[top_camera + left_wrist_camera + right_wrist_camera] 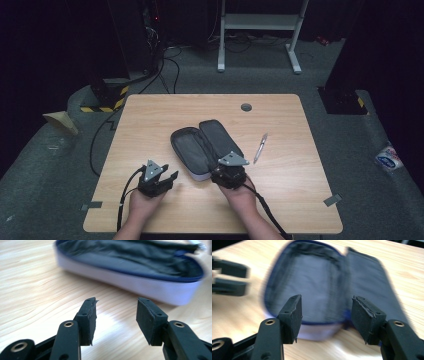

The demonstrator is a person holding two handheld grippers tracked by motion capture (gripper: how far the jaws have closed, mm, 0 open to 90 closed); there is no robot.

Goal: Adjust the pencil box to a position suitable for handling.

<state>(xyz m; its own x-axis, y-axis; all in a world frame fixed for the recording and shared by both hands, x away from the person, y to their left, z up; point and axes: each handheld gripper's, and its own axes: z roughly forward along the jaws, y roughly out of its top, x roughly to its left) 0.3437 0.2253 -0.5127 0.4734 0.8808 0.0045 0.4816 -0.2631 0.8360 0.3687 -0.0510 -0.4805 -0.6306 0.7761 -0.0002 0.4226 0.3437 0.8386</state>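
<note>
An open pencil case [206, 146] with a dark lining and pale lilac sides lies flat in the middle of the wooden table [150, 115]. A silver pen [260, 148] lies on the wood just right of it. My left gripper [169, 179] is open near the table's front, left of the case, and its view shows the case's side wall [130, 283] a short way ahead. My right gripper [231, 172] is open at the case's near end. In its view the open case [324, 282] lies blurred right beyond the jaws.
A grey round grommet [246, 107] sits near the table's far edge. Tape patches [332, 200] mark the front corners. Cables [102, 135] run over the floor at the left, and a white metal frame [260, 30] stands behind the table.
</note>
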